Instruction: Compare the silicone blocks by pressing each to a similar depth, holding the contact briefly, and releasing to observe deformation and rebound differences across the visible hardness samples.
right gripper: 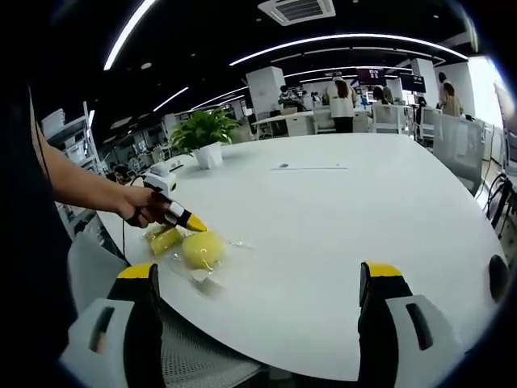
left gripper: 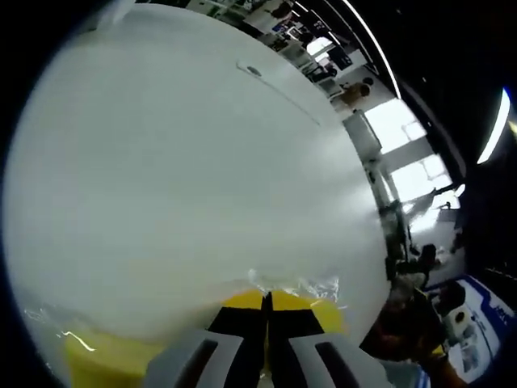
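Observation:
In the right gripper view, a hand holds my left gripper (right gripper: 194, 224) with its yellow tips down against a rounded yellow silicone block (right gripper: 203, 250) in clear wrap, near the table's left edge. A second, smaller yellow block (right gripper: 165, 240) lies just beside it. My right gripper (right gripper: 258, 279) hangs open over the near table edge, well apart from the blocks, with nothing between its fingers. In the left gripper view, my left gripper (left gripper: 267, 301) has its jaws together, tips against wrinkled clear wrap (left gripper: 300, 284). A yellow block (left gripper: 101, 356) shows at the lower left.
The blocks lie on a big white table (right gripper: 339, 210). A potted plant (right gripper: 206, 133) stands at its far left, and a flat marking (right gripper: 311, 167) lies further back. Chairs (right gripper: 460, 141) line the right side, with people standing beyond. A mesh chair (right gripper: 194, 360) sits below the near edge.

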`<state>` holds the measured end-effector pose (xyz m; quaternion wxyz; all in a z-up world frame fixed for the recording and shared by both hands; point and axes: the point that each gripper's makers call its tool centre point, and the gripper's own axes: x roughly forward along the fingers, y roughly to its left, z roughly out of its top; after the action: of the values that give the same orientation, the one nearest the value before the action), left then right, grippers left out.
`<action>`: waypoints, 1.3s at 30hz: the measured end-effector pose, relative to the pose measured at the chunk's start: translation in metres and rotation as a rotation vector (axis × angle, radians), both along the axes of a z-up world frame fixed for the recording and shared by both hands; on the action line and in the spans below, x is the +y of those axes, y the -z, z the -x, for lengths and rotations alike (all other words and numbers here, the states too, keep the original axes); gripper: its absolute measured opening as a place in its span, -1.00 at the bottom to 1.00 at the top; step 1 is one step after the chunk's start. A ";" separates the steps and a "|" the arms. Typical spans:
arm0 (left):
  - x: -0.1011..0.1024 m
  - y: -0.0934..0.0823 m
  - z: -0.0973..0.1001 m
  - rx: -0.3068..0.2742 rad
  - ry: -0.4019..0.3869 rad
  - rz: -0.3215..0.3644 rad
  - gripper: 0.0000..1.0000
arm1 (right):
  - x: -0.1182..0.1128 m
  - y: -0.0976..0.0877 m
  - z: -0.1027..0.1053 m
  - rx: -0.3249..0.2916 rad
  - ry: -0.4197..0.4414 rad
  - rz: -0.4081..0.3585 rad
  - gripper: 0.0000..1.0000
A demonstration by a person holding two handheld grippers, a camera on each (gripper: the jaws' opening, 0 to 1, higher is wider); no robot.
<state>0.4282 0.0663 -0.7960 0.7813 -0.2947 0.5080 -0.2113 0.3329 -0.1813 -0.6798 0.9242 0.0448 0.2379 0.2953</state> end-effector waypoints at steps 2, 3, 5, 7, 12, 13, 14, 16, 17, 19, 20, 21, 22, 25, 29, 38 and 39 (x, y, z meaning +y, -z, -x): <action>-0.001 -0.002 0.000 -0.007 0.001 0.005 -1.00 | 0.000 0.000 0.000 -0.001 -0.001 0.000 0.93; -0.002 -0.005 -0.001 -0.011 -0.004 0.019 -1.00 | 0.000 0.000 0.000 -0.002 -0.001 -0.001 0.93; -0.006 -0.011 -0.001 -0.022 -0.012 0.053 -1.00 | 0.000 0.000 0.000 -0.003 -0.002 -0.002 0.93; -0.009 -0.017 0.000 -0.030 -0.015 0.082 -1.00 | 0.001 0.000 0.001 -0.004 -0.003 -0.004 0.93; -0.010 -0.023 0.002 -0.051 -0.001 0.083 -1.00 | 0.002 0.000 0.001 -0.004 -0.004 -0.006 0.93; -0.009 -0.023 0.002 -0.051 -0.005 0.084 -1.00 | 0.003 -0.001 0.001 -0.006 -0.005 -0.007 0.93; -0.009 -0.024 0.002 -0.053 -0.009 0.088 -1.00 | 0.004 -0.001 0.001 -0.008 -0.006 -0.007 0.93; -0.009 -0.027 0.003 -0.056 -0.008 0.097 -1.00 | 0.004 -0.003 0.000 -0.015 -0.005 -0.012 0.93; -0.009 -0.030 0.003 -0.062 -0.005 0.103 -1.00 | 0.005 -0.004 0.000 -0.018 -0.005 -0.015 0.93; -0.011 -0.035 0.002 -0.076 0.000 0.117 -1.00 | 0.005 -0.004 0.000 -0.019 -0.006 -0.011 0.93; -0.011 -0.037 0.001 -0.084 0.004 0.121 -1.00 | 0.005 -0.004 0.000 -0.018 -0.007 -0.011 0.93; -0.012 -0.039 0.001 -0.088 0.006 0.124 -1.00 | 0.005 -0.005 0.001 -0.019 -0.007 -0.012 0.93; -0.012 -0.041 0.001 -0.091 0.007 0.126 -1.00 | 0.005 -0.004 0.001 -0.019 -0.007 -0.011 0.93; -0.014 -0.047 0.001 -0.113 0.030 0.134 -1.00 | 0.004 -0.005 0.001 -0.019 -0.006 -0.012 0.93; -0.018 -0.054 0.001 -0.138 0.047 0.149 -1.00 | 0.004 -0.007 0.000 -0.023 -0.008 -0.009 0.93; -0.029 -0.080 -0.004 -0.230 0.102 0.171 -1.00 | 0.003 -0.010 -0.002 -0.026 -0.013 -0.005 0.93; -0.029 -0.083 -0.005 -0.238 0.105 0.173 -1.00 | 0.004 -0.010 -0.003 -0.027 -0.015 -0.004 0.93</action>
<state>0.4328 0.0368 -0.7128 0.7956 -0.3065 0.4064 -0.3284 0.3358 -0.1775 -0.6700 0.9249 0.0410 0.2252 0.3034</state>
